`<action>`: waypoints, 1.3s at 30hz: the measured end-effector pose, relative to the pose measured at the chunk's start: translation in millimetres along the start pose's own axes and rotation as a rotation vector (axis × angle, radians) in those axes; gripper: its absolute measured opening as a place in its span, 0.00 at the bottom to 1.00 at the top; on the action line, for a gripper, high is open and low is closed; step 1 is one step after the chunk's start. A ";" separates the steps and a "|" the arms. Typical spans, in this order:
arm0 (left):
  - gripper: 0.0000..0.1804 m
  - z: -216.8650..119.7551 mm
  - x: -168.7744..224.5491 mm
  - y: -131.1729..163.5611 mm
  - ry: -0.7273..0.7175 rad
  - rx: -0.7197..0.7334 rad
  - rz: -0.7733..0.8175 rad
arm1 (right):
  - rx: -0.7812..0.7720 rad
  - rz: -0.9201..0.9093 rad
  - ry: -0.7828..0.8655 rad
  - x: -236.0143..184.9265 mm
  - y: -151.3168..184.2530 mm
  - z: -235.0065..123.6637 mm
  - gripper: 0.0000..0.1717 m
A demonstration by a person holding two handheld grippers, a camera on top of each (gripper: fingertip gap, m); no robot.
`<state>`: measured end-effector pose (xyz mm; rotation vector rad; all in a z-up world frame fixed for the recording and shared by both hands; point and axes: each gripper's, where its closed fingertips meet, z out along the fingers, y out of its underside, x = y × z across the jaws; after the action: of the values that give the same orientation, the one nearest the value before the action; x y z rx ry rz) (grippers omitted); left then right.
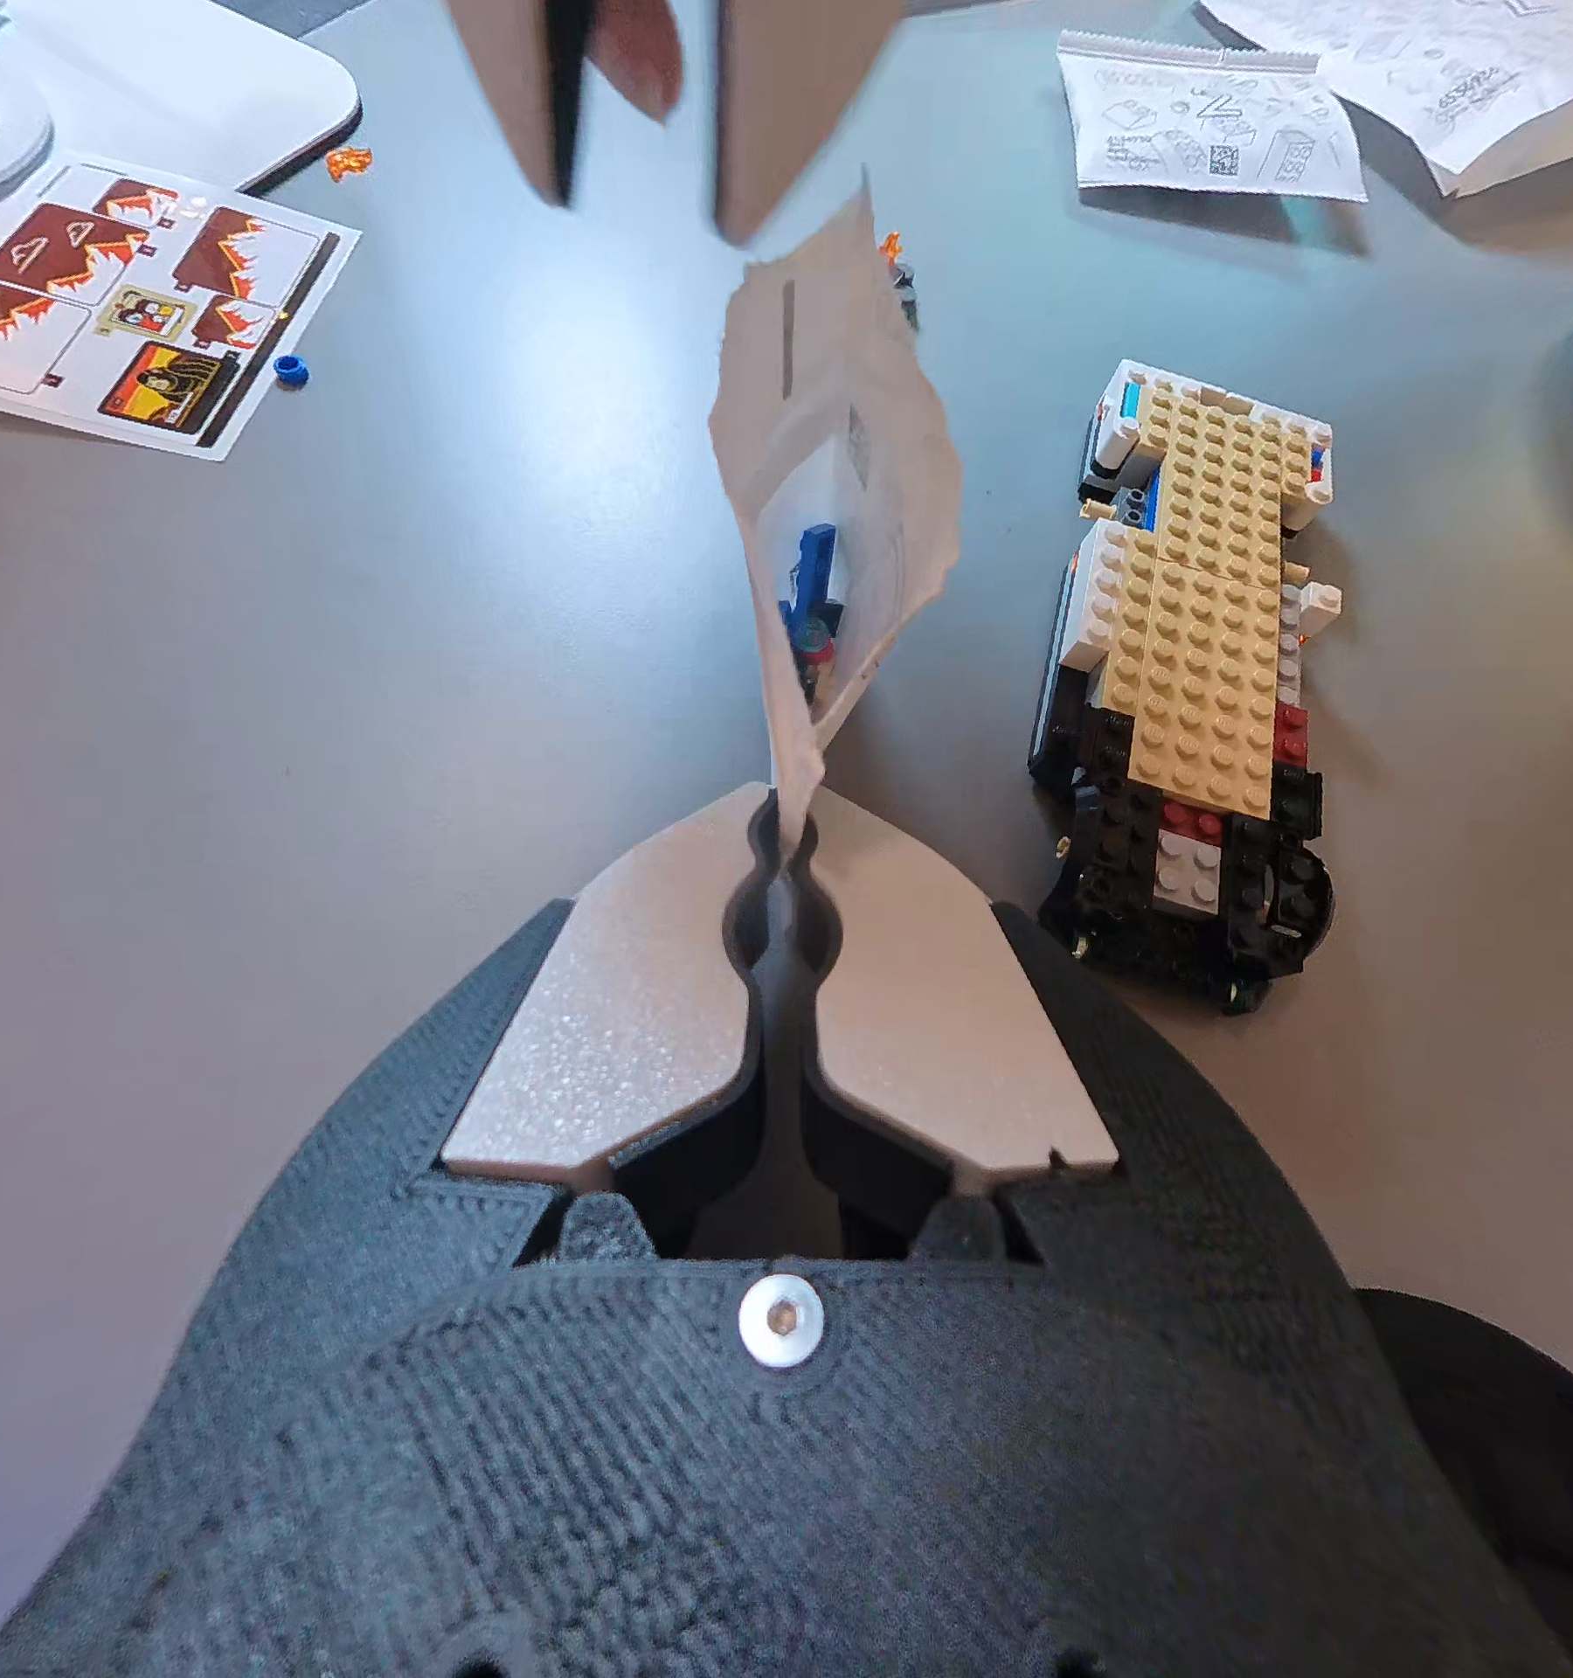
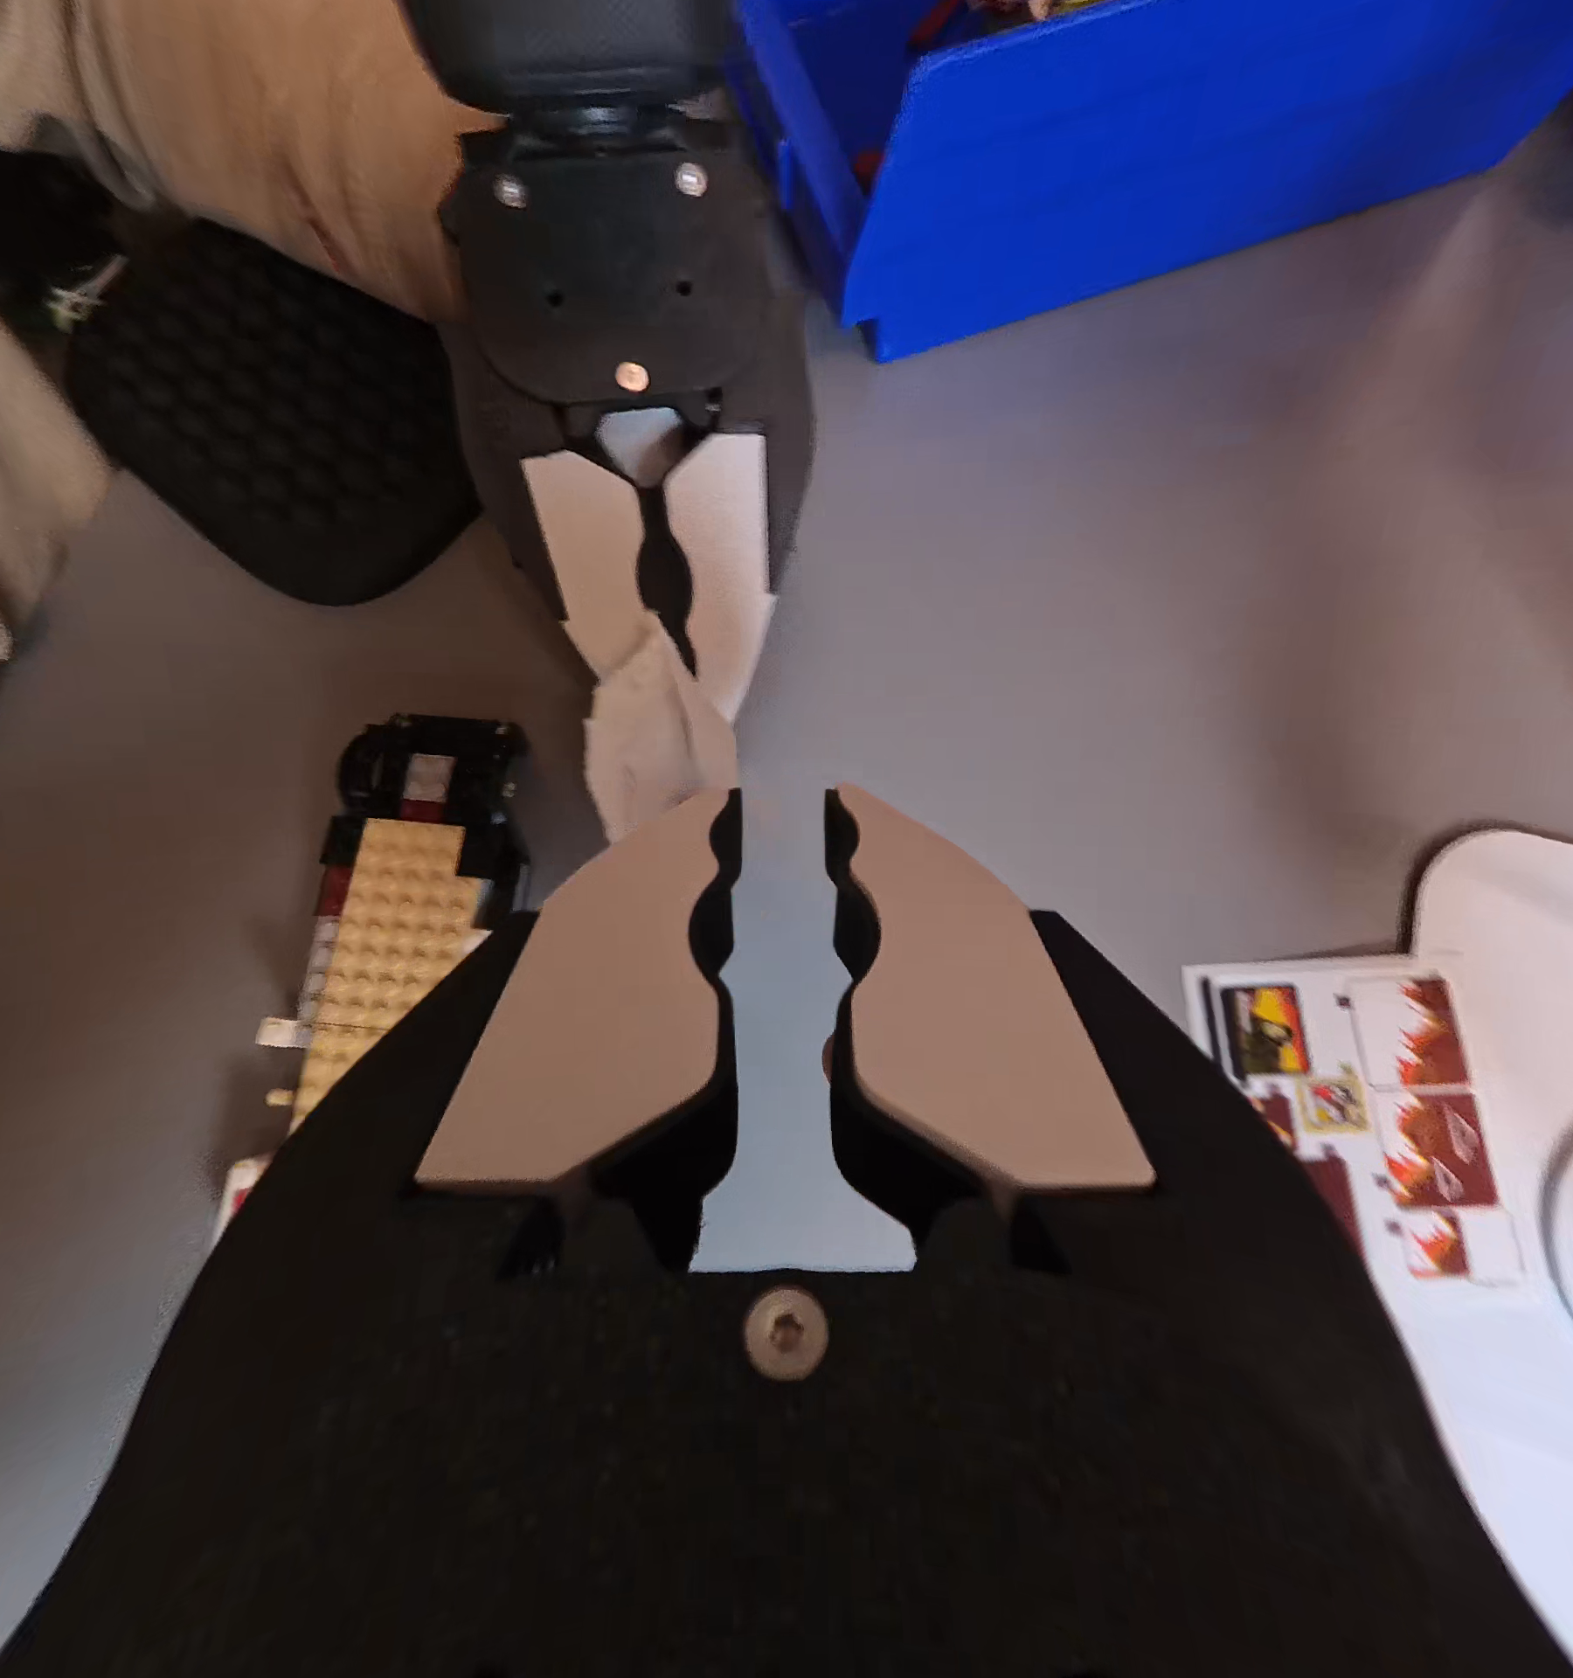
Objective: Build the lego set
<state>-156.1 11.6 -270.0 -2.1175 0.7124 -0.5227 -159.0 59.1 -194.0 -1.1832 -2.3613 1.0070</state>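
Left tongs (image 1: 787,817) are pressed together on the corner of a white paper bag (image 1: 842,472), which stands up from them over the grey desk (image 1: 401,726); small blue and red pieces show through its torn side. Right tongs (image 2: 783,799) are spread with nothing between them, hovering just beside the bag's far end. A brick-built vehicle (image 1: 1200,672) with a tan studded top lies on the desk right of the bag. A sticker sheet (image 1: 129,300) lies at far left, printed paper bags (image 1: 1210,118) at far right, and a blue bin (image 2: 1173,154) stands behind the left tongs.
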 end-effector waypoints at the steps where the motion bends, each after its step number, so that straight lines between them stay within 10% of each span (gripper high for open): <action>1: 0.00 0.0 0.0 -0.1 -0.001 0.000 0.001 | -0.015 0.019 0.057 16.8 6.0 -3.2 0.10; 7: 0.00 -0.2 0.3 0.2 -0.002 -0.003 0.006 | -0.141 0.238 0.278 111.0 81.4 -2.6 0.10; 21: 0.00 -0.2 0.2 0.2 0.004 -0.001 0.000 | -0.232 0.285 0.228 119.2 105.9 21.7 0.05; 31: 0.00 -0.2 0.3 0.1 0.003 -0.002 -0.001 | 0.053 0.053 -0.069 1.5 -10.3 -3.8 0.05; 39: 0.00 0.1 1.5 0.2 0.002 -0.004 0.004 | -0.008 0.013 -0.046 -23.7 -1.8 4.4 0.10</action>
<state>-155.0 10.6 -270.1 -2.1189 0.7200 -0.5218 -148.0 37.5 -195.1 -1.1927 -2.3978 1.0409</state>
